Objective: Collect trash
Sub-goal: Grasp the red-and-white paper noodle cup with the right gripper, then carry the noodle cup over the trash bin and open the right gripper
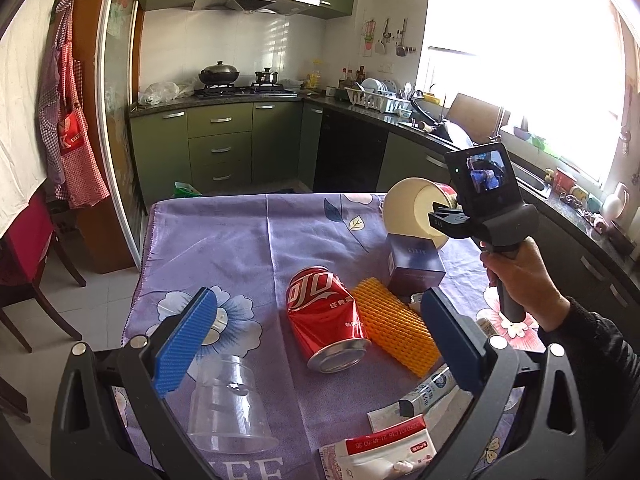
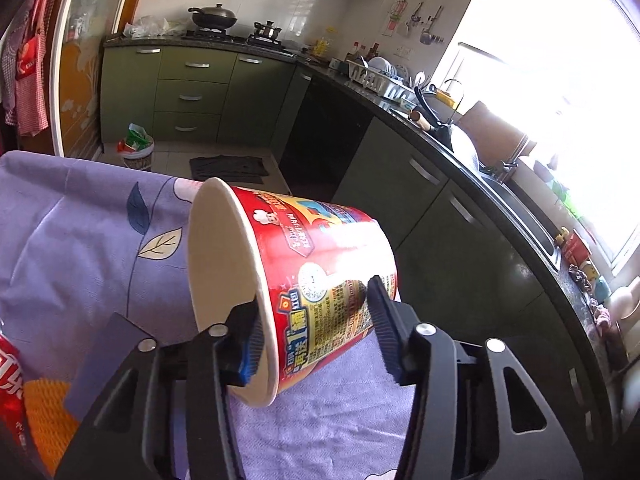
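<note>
Blue ribbed pads of the left hand-held gripper [image 1: 316, 344] stand wide apart with nothing between them, hovering over a dented red drink can [image 1: 326, 320] and an orange foam mesh sleeve [image 1: 394, 330] on the purple flowered tabletop [image 1: 240, 240]. Near the tabletop's far right corner, the right hand-held gripper [image 2: 316, 328] pinches the red paper noodle cup [image 2: 304, 264] by its wall near the rim, one pad inside and one outside, the cup tipped on its side. Thin paper crumples, so gentle, steady pressure and a slow lift seem wise. A clear plastic cup [image 1: 228, 404] and wrappers lie nearby, uncollected.
</note>
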